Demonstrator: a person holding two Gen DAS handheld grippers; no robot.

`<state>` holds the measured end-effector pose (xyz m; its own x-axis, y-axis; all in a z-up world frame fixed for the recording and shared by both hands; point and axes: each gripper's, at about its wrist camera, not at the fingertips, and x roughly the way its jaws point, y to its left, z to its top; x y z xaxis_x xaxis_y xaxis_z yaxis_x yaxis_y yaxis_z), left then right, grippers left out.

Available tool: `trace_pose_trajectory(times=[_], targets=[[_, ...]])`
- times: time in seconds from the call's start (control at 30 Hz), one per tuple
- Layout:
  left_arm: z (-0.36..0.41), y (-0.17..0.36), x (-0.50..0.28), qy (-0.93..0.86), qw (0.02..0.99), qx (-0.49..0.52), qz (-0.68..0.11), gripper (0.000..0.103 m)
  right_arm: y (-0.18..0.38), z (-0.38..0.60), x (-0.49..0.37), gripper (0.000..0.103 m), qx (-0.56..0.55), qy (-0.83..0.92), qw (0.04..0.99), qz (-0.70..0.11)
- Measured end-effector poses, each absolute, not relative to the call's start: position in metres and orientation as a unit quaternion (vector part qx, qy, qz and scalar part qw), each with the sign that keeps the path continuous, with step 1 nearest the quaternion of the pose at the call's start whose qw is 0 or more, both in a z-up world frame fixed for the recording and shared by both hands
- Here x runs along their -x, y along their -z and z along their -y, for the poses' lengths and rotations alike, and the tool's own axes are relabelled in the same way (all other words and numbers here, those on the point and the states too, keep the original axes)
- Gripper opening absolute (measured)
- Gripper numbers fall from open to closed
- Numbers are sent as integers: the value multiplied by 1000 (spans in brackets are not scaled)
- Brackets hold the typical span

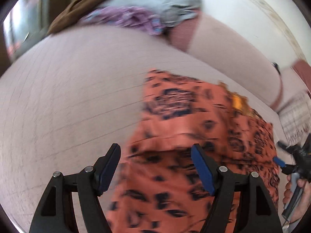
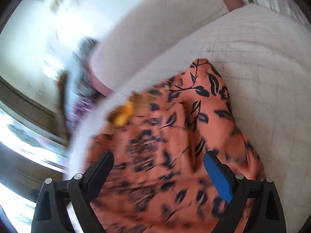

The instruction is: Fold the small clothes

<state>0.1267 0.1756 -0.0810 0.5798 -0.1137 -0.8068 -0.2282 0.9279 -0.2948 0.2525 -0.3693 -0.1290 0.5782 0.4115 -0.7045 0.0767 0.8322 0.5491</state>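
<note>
An orange garment with a dark blue leaf print lies spread and rumpled on a pale quilted surface. A small yellow patch shows at its far edge. My left gripper hangs open over the garment's left edge, with nothing between its fingers. In the right wrist view my right gripper is open above the same orange garment, its pads clear of the cloth. The right gripper also shows at the right edge of the left wrist view, held by a hand. Both views are blurred.
A heap of other clothes lies at the far end: a purple patterned piece, a grey one and a brown one. A padded pale backrest runs along the far right. Bare quilted surface lies beside the garment.
</note>
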Motion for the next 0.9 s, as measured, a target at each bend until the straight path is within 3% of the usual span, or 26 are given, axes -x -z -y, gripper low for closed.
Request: trace_pose_trajectory(times=[0.07,0.1,0.13,0.17,0.27,0.4,0.43,0.5,0.53,0.63,0.73,0.9], targets=[[-193,88,-119,-40,863,207,-460,75,142,347,-271,52,-228,-93,830,-501],[-198,90,-117,-40,862,211,-460,75,144,334,-276,45,-181,-82,830,-521],[-203,91,-115,-39,862,215,-458,75,140,318,-277,20,-121,-75,838,-527],[-205,92,-115,-38,863,217,-456,75,134,306,-277,15,-88,-84,839,-531],[-214,90,-115,-41,865,227,-445,75,88,285,-263,15,-6,-72,872,-485],[-216,75,-120,-37,872,235,-428,76,37,303,-241,16,4,-27,913,-407],[-211,72,-126,-32,872,235,-428,76,41,313,-240,24,-13,-18,914,-405],[-197,66,-139,-18,872,232,-431,76,79,325,-252,74,-52,-51,889,-453],[-184,61,-147,-7,876,220,-429,76,105,333,-258,88,-72,-75,863,-495],[-149,61,-171,7,884,141,-446,76,134,347,-248,87,-104,-52,857,-502],[-135,107,-193,-35,839,63,-539,75,121,368,-230,87,-169,-31,874,-455],[-134,104,-180,-42,857,49,-511,77,78,370,-227,89,-233,-119,881,-394]])
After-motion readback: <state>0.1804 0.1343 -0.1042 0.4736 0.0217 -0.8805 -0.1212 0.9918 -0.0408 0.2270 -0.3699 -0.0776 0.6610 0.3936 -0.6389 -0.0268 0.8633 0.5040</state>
